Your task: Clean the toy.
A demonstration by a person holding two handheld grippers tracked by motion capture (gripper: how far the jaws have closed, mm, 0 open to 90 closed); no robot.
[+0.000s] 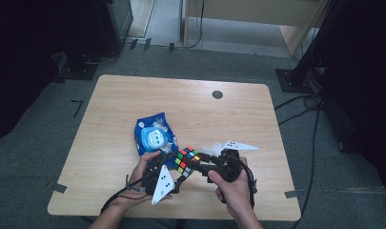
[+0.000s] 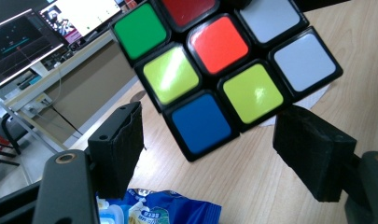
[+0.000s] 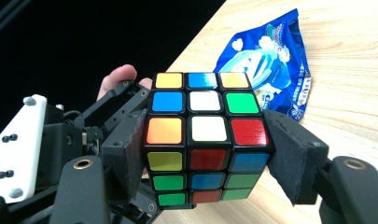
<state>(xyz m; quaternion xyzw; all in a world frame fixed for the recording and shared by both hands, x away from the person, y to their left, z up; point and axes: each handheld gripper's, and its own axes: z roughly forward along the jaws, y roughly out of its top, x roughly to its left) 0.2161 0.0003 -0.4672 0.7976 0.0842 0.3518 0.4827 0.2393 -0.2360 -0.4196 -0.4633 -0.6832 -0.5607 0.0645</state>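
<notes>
A Rubik's cube [image 1: 187, 161] hangs just above the table's near edge between the two hand-held grippers. My right gripper [image 3: 207, 158] is shut on it, with a black pad pressed to each side of the cube [image 3: 205, 140]. My left gripper [image 2: 214, 149] stands open. In the left gripper view the cube [image 2: 224, 70] sits tilted above and between its two pads, with a gap on each side. In the high view the left gripper [image 1: 175, 168] meets the cube from the left and the right gripper [image 1: 198, 163] from the right.
A blue wet-wipe packet [image 1: 155, 135] lies flat on the wooden table [image 1: 133, 95], just behind the left hand. A small dark round spot [image 1: 218, 94] marks the far side of the table. Dark stands and cables ring the table on the floor.
</notes>
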